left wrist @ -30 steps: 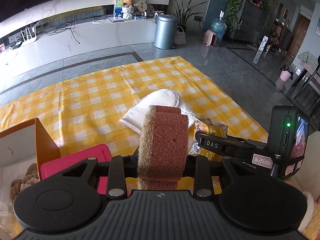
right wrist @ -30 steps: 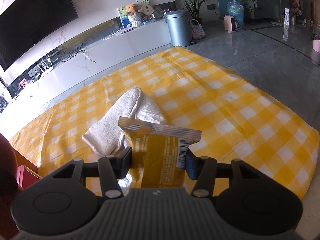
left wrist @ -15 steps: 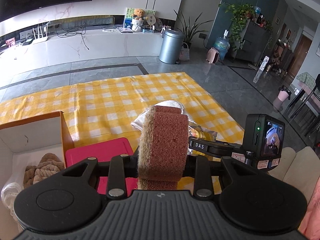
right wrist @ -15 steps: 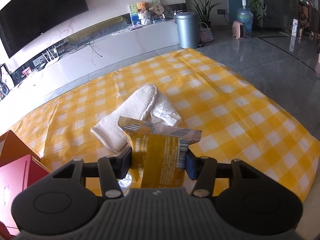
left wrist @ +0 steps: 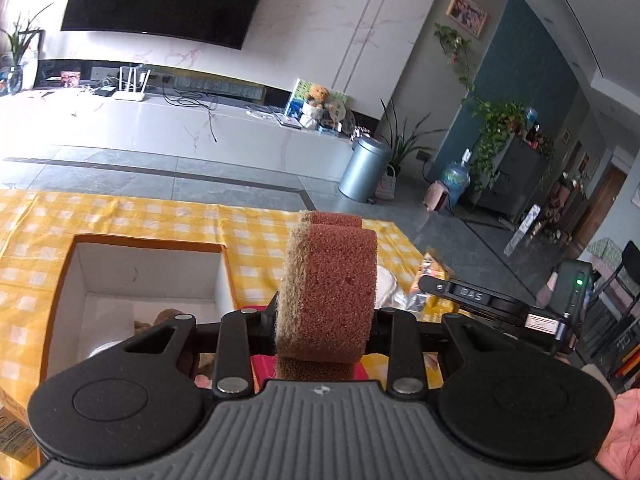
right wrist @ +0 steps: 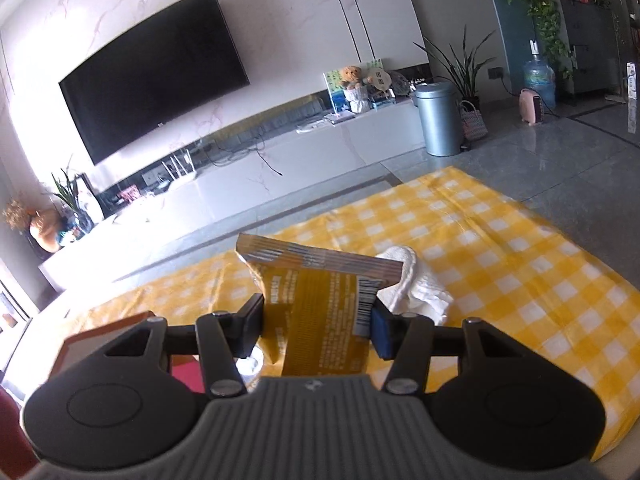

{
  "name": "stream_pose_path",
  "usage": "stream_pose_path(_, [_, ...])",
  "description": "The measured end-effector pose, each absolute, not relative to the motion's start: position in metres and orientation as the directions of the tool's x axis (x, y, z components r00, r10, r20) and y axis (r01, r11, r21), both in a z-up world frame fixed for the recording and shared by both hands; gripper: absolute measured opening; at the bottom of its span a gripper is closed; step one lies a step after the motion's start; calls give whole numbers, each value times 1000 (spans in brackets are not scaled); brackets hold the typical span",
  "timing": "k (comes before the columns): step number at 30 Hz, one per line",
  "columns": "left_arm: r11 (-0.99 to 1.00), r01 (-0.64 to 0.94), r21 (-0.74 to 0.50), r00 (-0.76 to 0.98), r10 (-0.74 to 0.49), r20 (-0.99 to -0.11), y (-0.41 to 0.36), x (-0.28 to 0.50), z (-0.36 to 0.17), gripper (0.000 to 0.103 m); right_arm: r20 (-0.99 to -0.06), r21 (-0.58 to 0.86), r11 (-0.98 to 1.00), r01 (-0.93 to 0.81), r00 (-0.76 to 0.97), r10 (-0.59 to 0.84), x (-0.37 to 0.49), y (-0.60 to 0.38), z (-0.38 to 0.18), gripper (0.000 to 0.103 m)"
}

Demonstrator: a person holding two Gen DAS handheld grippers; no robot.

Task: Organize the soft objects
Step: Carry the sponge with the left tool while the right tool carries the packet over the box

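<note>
My left gripper (left wrist: 326,322) is shut on a brown sponge (left wrist: 330,288) with a tan scouring layer, held upright above the yellow checked cloth (left wrist: 132,220). To its left an orange box (left wrist: 148,268) with a white inside stands open; a brown plush thing (left wrist: 164,317) lies in it. My right gripper (right wrist: 318,320) is shut on a yellow snack packet (right wrist: 316,304). In the left wrist view the right gripper's body (left wrist: 500,304) is at the right. A white towel (right wrist: 416,284) lies on the cloth (right wrist: 500,248) just behind the packet.
A pink flat box (left wrist: 262,364) lies under the left gripper, next to the orange box. A grey bin (right wrist: 438,120) stands by the low white TV bench (right wrist: 280,156). Grey tiled floor (left wrist: 452,236) surrounds the cloth.
Both grippers have risen and swung left. The orange box has come from the left edge to just left of the sponge. The towel has slid right, behind the packet. Both grips are unchanged.
</note>
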State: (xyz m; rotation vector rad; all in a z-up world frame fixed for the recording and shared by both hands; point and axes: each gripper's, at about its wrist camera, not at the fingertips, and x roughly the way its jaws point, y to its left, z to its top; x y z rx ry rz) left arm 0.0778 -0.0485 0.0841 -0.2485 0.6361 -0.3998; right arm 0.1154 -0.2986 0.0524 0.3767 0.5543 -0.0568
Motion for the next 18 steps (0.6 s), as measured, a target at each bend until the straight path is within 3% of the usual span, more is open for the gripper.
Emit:
stream_pose_path(9, [883,126,-451,825,-346,-446,36,73,79,37,-372,422,905,-62,898,235,90,-253,98,53])
stream_pose_path(18, [858,80,-508,813,-351,-465,88,70,59,37,-370,368,895,-252,843,389,84,-173,107,53])
